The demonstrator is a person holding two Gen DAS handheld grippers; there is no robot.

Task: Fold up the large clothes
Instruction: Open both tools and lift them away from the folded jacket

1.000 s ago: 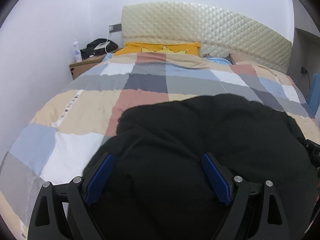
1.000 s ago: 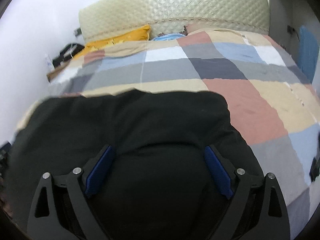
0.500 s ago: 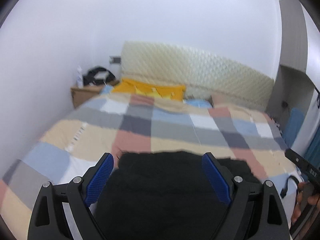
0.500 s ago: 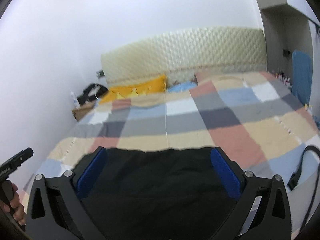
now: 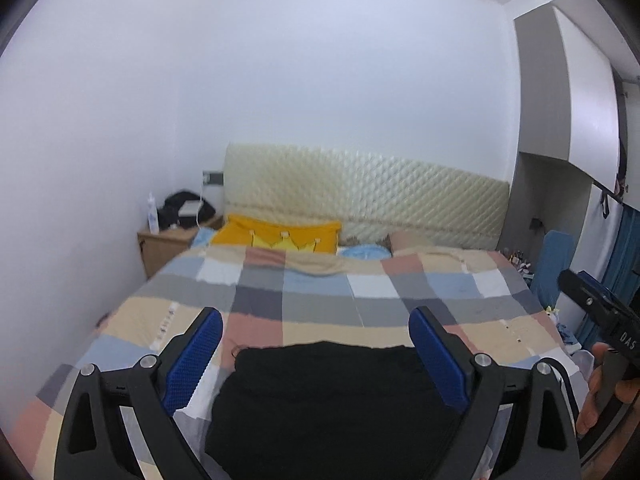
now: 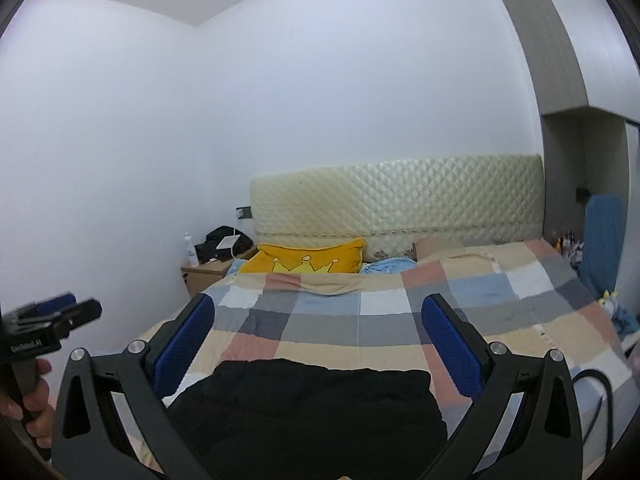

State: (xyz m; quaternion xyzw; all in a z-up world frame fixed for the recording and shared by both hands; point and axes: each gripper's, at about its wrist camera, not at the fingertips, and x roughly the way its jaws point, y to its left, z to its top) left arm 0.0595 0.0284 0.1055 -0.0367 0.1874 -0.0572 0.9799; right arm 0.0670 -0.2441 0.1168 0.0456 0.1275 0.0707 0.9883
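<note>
**Bedroom, foot of the bed: black garment laid down, both grippers free**

- Black garment (image 5: pixel 332 408): lies in a compact dark block on the near end of the bed, its far edge running roughly straight across the quilt. Nothing grips it.
- Left gripper (image 5: pixel 316 356): held above the garment, blue-padded fingers (image 5: pixel 192 360) spread wide apart, nothing between them.
- Right gripper (image 6: pixel 320 344): likewise above the garment, fingers (image 6: pixel 450 348) spread as wide as they go, empty.
- Hands: the right hand (image 5: pixel 600 396) shows at the right edge of the left wrist view, wrapped around its gripper's handle; the left hand (image 6: pixel 32 400) shows at the left edge of the right wrist view.
- Checked quilt (image 5: pixel 320 300): patches of beige, grey, blue, white and dusty pink, covering the bed.
- Yellow pillow (image 6: pixel 308 260): crown motif, at the head of the bed against the quilted cream headboard (image 6: pixel 400 200).
- Light blue pillow (image 6: pixel 388 266): just beside the yellow one.
- Wooden nightstand (image 5: pixel 168 246): in the left corner, carrying a white bottle (image 5: pixel 152 216) and a dark bag (image 5: pixel 186 210).
</note>
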